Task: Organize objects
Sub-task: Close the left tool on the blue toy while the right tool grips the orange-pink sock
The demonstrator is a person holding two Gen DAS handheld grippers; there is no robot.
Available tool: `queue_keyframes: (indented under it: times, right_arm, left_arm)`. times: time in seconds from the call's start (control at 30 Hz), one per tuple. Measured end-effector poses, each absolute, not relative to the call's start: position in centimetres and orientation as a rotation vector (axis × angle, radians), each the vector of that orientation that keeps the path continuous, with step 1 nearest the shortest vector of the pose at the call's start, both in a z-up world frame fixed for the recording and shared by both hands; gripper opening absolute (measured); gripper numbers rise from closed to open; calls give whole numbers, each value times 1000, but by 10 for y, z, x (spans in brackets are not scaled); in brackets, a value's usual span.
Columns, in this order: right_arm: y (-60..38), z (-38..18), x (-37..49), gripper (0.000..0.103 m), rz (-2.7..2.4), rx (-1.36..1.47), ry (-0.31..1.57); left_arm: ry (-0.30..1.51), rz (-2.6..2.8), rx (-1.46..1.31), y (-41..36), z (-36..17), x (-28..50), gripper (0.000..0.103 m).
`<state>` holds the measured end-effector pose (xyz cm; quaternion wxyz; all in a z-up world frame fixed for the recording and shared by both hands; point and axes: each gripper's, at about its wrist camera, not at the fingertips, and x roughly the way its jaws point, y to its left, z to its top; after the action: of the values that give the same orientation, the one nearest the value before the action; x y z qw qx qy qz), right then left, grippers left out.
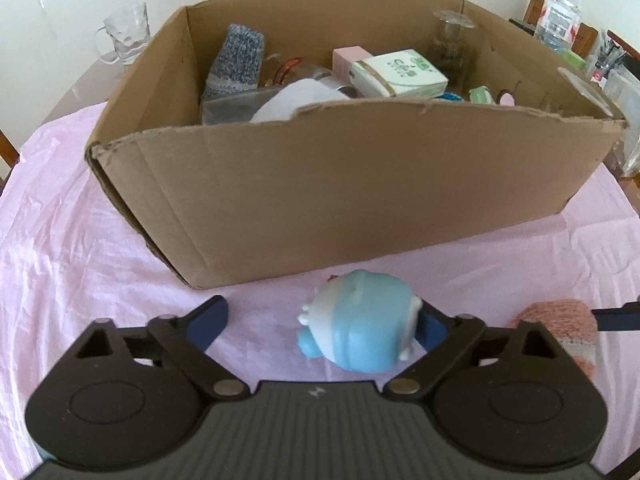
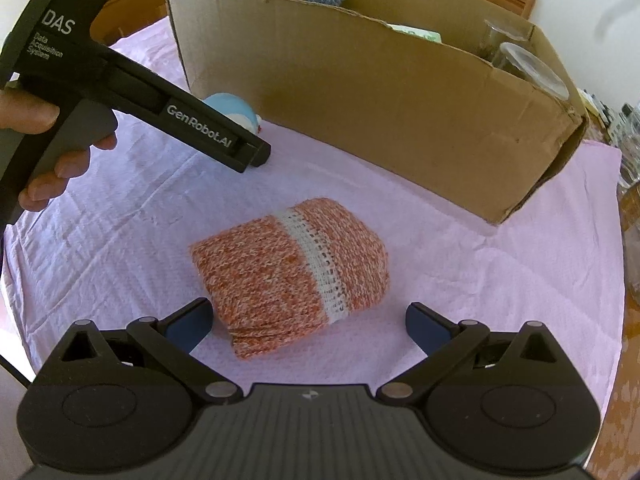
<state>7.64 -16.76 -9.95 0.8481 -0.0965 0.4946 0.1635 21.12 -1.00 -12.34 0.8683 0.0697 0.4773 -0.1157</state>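
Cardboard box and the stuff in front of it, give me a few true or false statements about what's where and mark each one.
1. The blue and white toy lies on the pink tablecloth outside the cardboard box. True.
2. The left hand-held gripper is shut on the toy. False: its jaws stand open, the toy near the right one.
3. The orange knitted roll lies inside the box. False: it lies on the tablecloth, in front of the open right hand-held gripper.
4. A blue-grey knitted roll is in the box. True.
5. The glass mug stands in the box. False: it stands on the table outside, beyond the box's left corner.
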Motion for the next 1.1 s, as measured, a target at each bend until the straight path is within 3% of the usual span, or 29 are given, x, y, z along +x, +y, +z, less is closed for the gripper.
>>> queue_keyframes:
  times: [0.17,0.33,1.1]
  right_arm:
    - [-169,-98,70,103,365,-210,1024]
    - [-169,-96,63,103,367,-209,1015]
    - [-155,-83,63,103,446,-273,1065]
  left_arm:
    - [990,-235,155,-22,-119,206,69]
    - [975,-247,187,-32,-117,201,55]
    - [982,-400,196,0,-116,199,52]
